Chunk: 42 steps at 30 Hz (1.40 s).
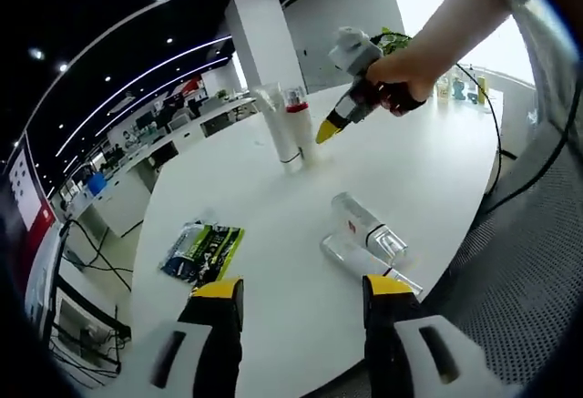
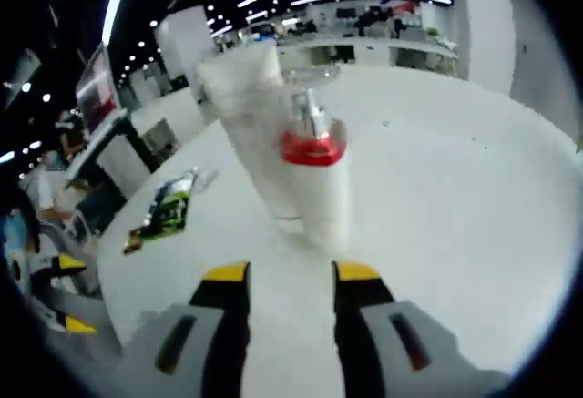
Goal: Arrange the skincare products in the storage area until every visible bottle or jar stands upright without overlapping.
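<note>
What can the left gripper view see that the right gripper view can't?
Left gripper view: two clear bottles lying on their sides, plus a person's hand holding the right tool.

Right gripper view: the red collar and pump on the white bottle, up close.

Both: the white table, the green packet, the standing white bottle and tube.

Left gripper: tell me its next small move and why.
Probably ease the left gripper forward and down onto the nearer clear bottle. Its jaws are open and empty, and two clear bottles lie on their sides on the white table just ahead, touching or overlapping. The white tube and red-collared pump bottle by the right gripper already stand upright.
</note>
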{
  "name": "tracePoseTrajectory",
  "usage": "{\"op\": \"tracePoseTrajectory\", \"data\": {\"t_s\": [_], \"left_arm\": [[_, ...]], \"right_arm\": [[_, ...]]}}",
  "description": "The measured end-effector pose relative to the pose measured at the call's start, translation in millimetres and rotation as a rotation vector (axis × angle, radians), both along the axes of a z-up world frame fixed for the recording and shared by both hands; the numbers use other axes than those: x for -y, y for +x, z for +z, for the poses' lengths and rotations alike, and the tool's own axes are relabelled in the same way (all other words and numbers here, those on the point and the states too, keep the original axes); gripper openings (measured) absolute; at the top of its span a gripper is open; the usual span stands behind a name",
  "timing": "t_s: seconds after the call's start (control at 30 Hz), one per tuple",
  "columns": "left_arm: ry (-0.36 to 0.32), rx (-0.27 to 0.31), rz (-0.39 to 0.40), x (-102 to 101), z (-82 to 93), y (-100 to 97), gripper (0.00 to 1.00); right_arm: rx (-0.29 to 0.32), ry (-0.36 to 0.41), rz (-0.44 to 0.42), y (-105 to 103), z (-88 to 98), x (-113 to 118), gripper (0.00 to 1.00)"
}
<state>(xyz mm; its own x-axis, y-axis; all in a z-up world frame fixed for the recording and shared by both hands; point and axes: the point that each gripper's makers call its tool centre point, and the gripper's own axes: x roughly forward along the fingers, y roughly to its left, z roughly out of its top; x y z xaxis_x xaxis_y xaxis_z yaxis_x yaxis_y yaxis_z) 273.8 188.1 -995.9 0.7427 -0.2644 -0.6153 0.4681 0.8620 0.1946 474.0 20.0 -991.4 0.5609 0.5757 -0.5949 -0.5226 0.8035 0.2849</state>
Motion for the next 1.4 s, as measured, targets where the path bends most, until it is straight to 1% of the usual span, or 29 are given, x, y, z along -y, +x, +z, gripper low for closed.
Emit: {"op": "tracePoseTrajectory", "data": {"t_s": [0.07, 0.13, 0.17, 0.2, 0.3, 0.37, 0.43, 0.47, 0.53, 0.57, 0.67, 0.77, 0.8, 0.83, 0.87, 0.9, 0.93, 0.97, 1.0, 1.03, 1.07, 1.1, 1.17, 1.2, 1.23, 1.3, 1.33, 1.37, 1.4], "left_arm": [[0.003, -0.011, -0.009, 1, -1.9, -1.3, 0.54], [0.005, -0.015, -0.016, 2, -2.8, -1.5, 0.55], [0.004, -0.017, -0.021, 3, -3.1, -1.5, 0.55], [-0.004, -0.027, -0.025, 4, -3.9, -2.2, 0.56], [-0.027, -0.042, -0.040, 8, -3.4, -4.7, 0.58], [-0.025, -0.025, -0.046, 8, 0.6, -5.1, 0.56], [-0.022, 0.010, -0.035, 6, 7.1, -2.5, 0.55], [-0.011, 0.014, -0.027, 4, 6.5, -1.3, 0.54], [0.002, 0.012, -0.019, 1, 7.4, -0.5, 0.54], [-0.009, 0.014, -0.009, -1, 11.6, 0.9, 0.54], [-0.080, 0.014, -0.005, 4, 21.7, 2.6, 0.54], [-0.075, -0.016, -0.012, 4, 14.6, -0.3, 0.54], [-0.079, -0.024, -0.013, 5, 13.7, -0.9, 0.54], [-0.094, -0.032, -0.010, 5, 14.6, -1.4, 0.54], [-0.118, -0.041, -0.006, 6, 16.4, -1.6, 0.54], [-0.174, -0.058, 0.004, 9, 17.9, -1.7, 0.56], [-0.203, -0.089, 0.017, 9, 15.9, -3.4, 0.60], [-0.225, -0.126, 0.045, 7, 13.1, -5.1, 0.62], [-0.258, -0.140, 0.070, 4, 13.7, -3.3, 0.62], [-0.269, -0.143, 0.077, 3, 14.4, -2.4, 0.62], [-0.312, -0.147, 0.123, -3, 18.8, 2.8, 0.63], [-0.325, -0.153, 0.147, -8, 20.1, 5.7, 0.63], [-0.326, -0.155, 0.220, -28, 21.0, 15.7, 0.63], [-0.342, -0.154, 0.263, -39, 21.0, 23.4, 0.64], [-0.358, -0.149, 0.284, -46, 21.0, 29.3, 0.66], [-0.395, -0.149, 0.305, -55, 20.1, 40.9, 0.69], [-0.409, -0.153, 0.318, -60, 18.3, 46.0, 0.70], [-0.449, -0.149, 0.343, -66, 15.9, 56.8, 0.71], [-0.476, -0.152, 0.376, -75, 10.1, 66.0, 0.72]], "right_arm": [[0.030, 0.038, -0.013, -16, 10.4, -1, 0.33], [0.049, 0.123, -0.059, -27, 22.9, -3, 0.33], [0.062, 0.165, -0.084, -37, 31.4, -4, 0.34], [0.073, 0.180, -0.080, -45, 36.0, -6, 0.35], [0.138, 0.186, -0.029, -77, 48.2, -15, 0.38], [0.185, 0.166, 0.014, -94, 53.4, -18, 0.41], [0.233, 0.175, 0.057, -107, 60.7, -21, 0.45], [0.259, 0.152, 0.097, -117, 61.6, -20, 0.48], [0.274, 0.107, 0.110, -125, 59.4, -14, 0.50], [0.277, 0.100, 0.120, -131, 58.4, -11, 0.50], [0.285, 0.069, 0.107, -142, 54.6, 2, 0.50], [0.263, 0.084, 0.064, -150, 51.9, 11, 0.50], [0.262, 0.077, 0.061, -151, 51.8, 13, 0.50], [0.239, 0.051, 0.051, -149, 53.2, 15, 0.50], [0.279, 0.032, 0.038, -145, 58.5, 19, 0.50], [0.304, -0.004, 0.011, -142, 61.8, 24, 0.49], [0.280, -0.018, 0.014, -145, 59.2, 25, 0.49], [0.266, -0.007, 0.018, -147, 58.6, 25, 0.49], [0.258, 0.007, 0.004, -150, 59.6, 26, 0.49], [0.257, 0.009, -0.001, -151, 59.9, 27, 0.50], [0.265, -0.003, 0.001, -157, 60.0, 29, 0.50], [0.263, -0.068, 0.047, -163, 55.8, 32, 0.50], [0.281, -0.123, 0.064, -166, 56.8, 36, 0.50], [0.313, -0.117, 0.066, -166, 62.8, 36, 0.50], [0.322, -0.119, 0.068, -167, 64.5, 37, 0.51], [0.364, -0.175, 0.064, -164, 65.5, 43, 0.51], [0.362, -0.166, 0.052, -164, 63.3, 43, 0.51], [0.360, -0.166, 0.047, -164, 62.2, 43, 0.50], [0.349, -0.196, 0.024, -162, 59.5, 46, 0.49]]}}
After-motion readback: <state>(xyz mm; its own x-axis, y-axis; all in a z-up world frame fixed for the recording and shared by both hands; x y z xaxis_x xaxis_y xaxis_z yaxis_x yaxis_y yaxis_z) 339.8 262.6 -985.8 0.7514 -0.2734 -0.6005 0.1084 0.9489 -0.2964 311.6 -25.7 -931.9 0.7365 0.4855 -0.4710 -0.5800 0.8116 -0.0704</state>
